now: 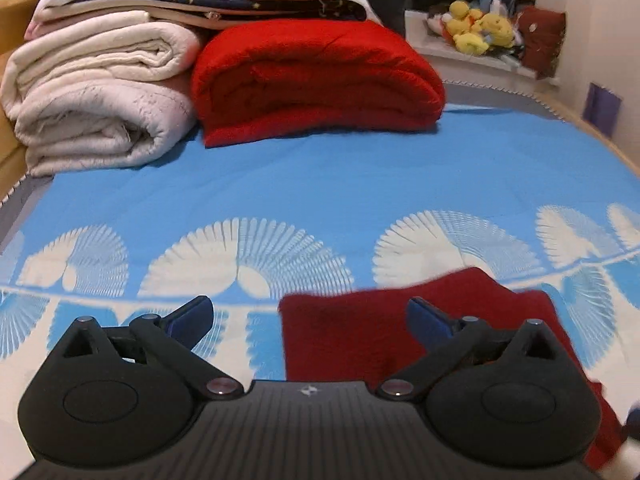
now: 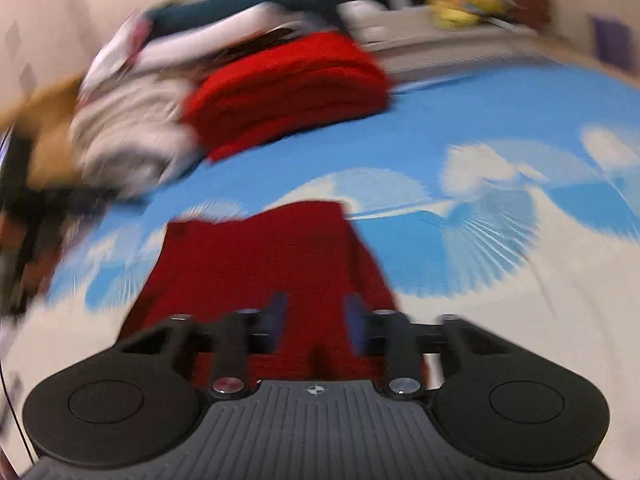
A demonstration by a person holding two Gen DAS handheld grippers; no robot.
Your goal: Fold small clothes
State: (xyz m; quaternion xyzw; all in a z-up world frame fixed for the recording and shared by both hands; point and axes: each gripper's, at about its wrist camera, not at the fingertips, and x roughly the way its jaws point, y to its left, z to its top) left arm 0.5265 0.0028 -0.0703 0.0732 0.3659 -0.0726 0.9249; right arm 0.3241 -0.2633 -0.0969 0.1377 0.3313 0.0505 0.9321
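Observation:
A small dark red garment lies flat on the blue and white bed cover. My left gripper is open wide and empty, just above the garment's near left part. In the blurred right wrist view the same red garment stretches away from my right gripper. The right jaws stand partly open over the garment's near edge, with a gap between the blue pads. Red cloth shows in that gap, and I cannot tell whether the pads touch it.
A folded bright red blanket and a stack of cream quilts sit at the far side of the bed. Yellow plush toys lie on a ledge at the back right. A wall runs along the right.

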